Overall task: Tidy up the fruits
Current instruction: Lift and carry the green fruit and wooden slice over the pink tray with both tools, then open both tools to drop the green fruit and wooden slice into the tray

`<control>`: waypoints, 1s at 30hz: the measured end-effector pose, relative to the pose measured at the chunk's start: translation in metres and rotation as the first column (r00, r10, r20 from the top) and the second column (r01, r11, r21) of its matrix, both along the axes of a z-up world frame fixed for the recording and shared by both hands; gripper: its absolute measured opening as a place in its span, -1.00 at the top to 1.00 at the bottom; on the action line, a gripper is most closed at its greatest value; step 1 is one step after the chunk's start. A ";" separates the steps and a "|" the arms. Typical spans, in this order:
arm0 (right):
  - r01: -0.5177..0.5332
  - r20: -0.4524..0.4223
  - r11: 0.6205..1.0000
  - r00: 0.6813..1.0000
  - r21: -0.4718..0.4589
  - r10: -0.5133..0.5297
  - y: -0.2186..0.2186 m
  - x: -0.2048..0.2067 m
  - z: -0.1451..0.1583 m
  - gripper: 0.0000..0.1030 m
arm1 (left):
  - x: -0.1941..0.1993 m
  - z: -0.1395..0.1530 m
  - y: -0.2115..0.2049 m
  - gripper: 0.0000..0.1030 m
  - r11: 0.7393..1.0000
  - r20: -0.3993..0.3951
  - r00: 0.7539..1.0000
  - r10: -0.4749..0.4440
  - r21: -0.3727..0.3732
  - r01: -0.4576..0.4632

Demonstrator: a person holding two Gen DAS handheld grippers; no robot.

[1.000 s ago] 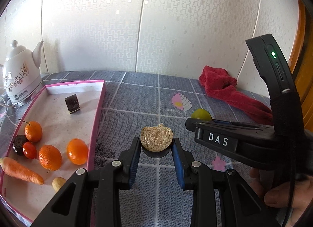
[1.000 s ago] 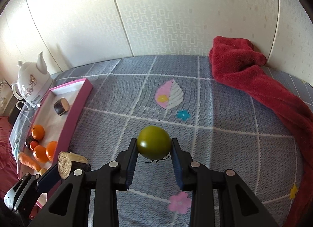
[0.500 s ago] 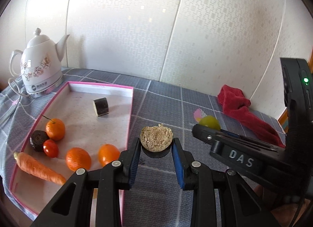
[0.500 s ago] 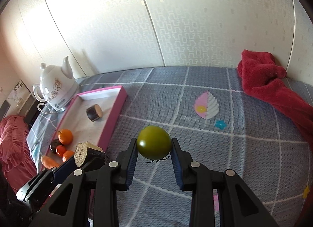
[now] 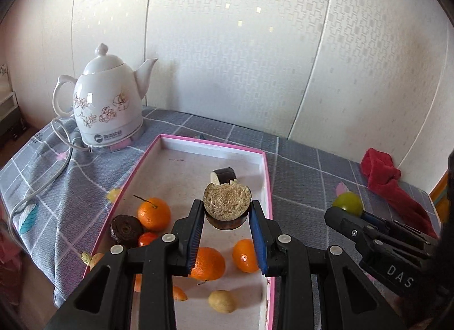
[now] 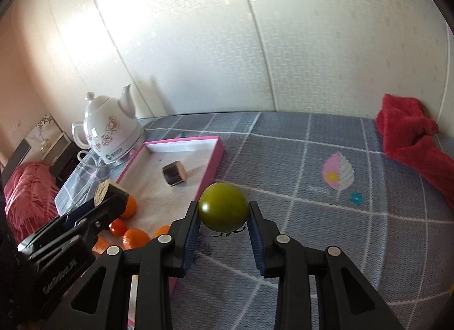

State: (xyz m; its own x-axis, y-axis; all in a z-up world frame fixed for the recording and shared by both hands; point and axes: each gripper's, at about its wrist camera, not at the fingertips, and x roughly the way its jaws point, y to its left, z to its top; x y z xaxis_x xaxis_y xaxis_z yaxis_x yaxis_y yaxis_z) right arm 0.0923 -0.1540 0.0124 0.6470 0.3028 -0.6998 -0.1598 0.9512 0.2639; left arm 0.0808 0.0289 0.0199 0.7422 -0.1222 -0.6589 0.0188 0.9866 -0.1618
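Note:
My left gripper (image 5: 227,210) is shut on a dark-skinned eggplant chunk (image 5: 227,203) with a pale cut face, held in the air over the pink-rimmed tray (image 5: 269,185). The tray holds oranges (image 5: 154,214), a small tomato (image 5: 147,238), a dark round piece (image 5: 126,227), another eggplant chunk (image 5: 224,175) and a small potato (image 5: 222,301). My right gripper (image 6: 223,212) is shut on a green round fruit (image 6: 223,206), held above the cloth just right of the tray's edge (image 6: 211,165). In the left wrist view the green fruit (image 5: 347,203) shows at the right.
A white floral kettle (image 5: 106,114) with its cord stands behind the tray on the grey checked cloth (image 6: 312,216). A red towel (image 6: 411,142) lies at the far right by the wall. At the left the cloth hangs over the table's edge.
Both grippers have swung left with their loads: the left one from the bare cloth to above the tray, the right one toward the tray's right edge. Both grips are unchanged.

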 end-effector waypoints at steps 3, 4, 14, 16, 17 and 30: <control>-0.044 0.016 0.999 0.999 -0.023 0.044 0.017 0.000 0.000 0.35 | 0.004 -0.005 0.009 0.37 0.999 -0.015 1.000 0.024 -0.020 -0.025; -0.058 0.020 0.998 0.998 -0.033 0.058 0.022 0.000 0.000 0.35 | 0.003 -0.005 0.013 0.37 0.999 -0.013 0.999 0.036 -0.022 -0.036; -0.107 0.024 0.992 0.994 -0.063 0.109 0.044 0.000 -0.004 0.35 | 0.005 -0.010 0.030 0.37 0.992 -0.019 0.992 0.122 -0.002 -0.122; -0.114 0.026 0.991 0.993 -0.073 0.116 0.049 0.004 -0.004 0.35 | 0.005 -0.010 0.032 0.37 0.991 -0.022 0.991 0.131 0.001 -0.131; -0.118 0.021 0.991 0.993 -0.069 0.120 0.051 0.007 -0.004 0.35 | 0.005 -0.011 0.034 0.37 0.991 -0.027 0.991 0.133 -0.001 -0.133; -0.158 -0.010 0.987 0.987 -0.031 0.158 0.072 0.028 -0.017 0.35 | 0.016 -0.021 0.050 0.37 0.985 -0.079 0.983 0.166 -0.032 -0.169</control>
